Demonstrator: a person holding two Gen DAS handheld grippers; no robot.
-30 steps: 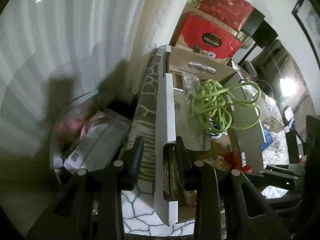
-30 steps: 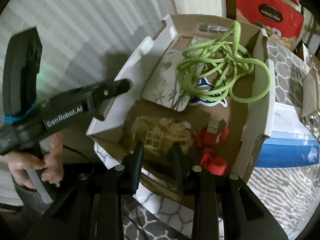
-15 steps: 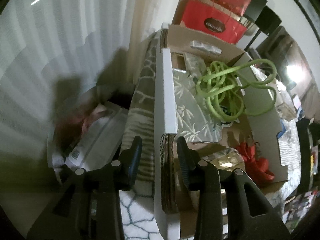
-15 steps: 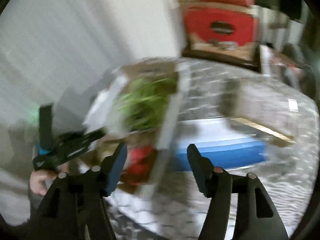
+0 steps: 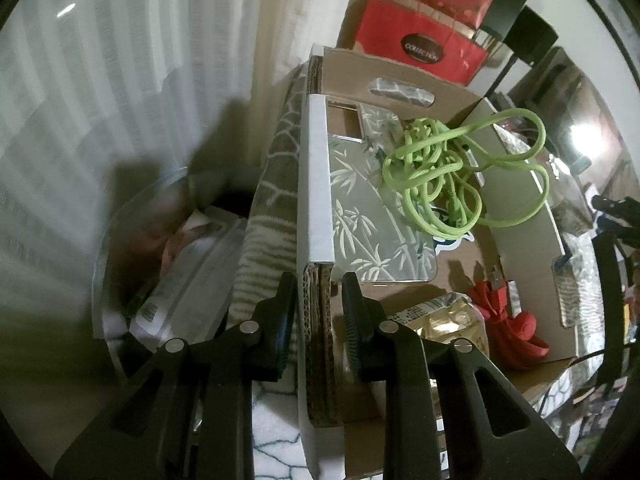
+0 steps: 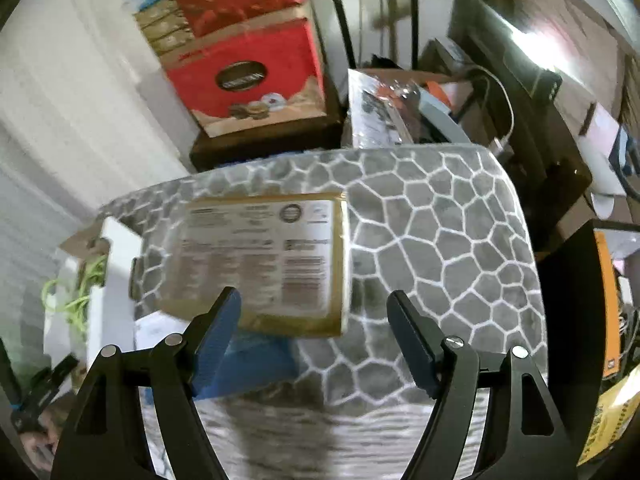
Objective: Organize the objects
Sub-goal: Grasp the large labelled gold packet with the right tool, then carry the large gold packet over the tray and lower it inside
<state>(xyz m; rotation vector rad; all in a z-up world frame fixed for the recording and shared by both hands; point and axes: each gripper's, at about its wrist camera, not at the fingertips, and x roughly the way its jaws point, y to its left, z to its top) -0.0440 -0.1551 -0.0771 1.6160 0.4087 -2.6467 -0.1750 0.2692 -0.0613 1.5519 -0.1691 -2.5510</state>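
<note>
An open cardboard box (image 5: 316, 184) holds a green cord (image 5: 444, 176), a bamboo-print sheet (image 5: 360, 232), a red cable (image 5: 508, 320) and a gold snack packet (image 5: 440, 320). My left gripper (image 5: 319, 294) straddles the box's near side wall. Its jaws are closing, one pad outside the wall and one inside, tight against the corrugated edge. My right gripper (image 6: 314, 312) hangs over the grey patterned blanket (image 6: 440, 240). Its jaws are opening and hold nothing. Just ahead of them lies a flat gold-edged labelled packet (image 6: 260, 260), partly over a blue item (image 6: 256, 360). The box (image 6: 116, 280) shows at the left.
A red gift box (image 6: 248, 72) sits on a dark stand behind the blanket, with cluttered shelves and cables to the right. Left of the cardboard box, a clear bowl (image 5: 132, 240) holds wrapped packets. A pale curtain hangs behind.
My right gripper left the box, swung right over the blanket and opened wide. My left gripper narrowed onto the box wall and sank slightly.
</note>
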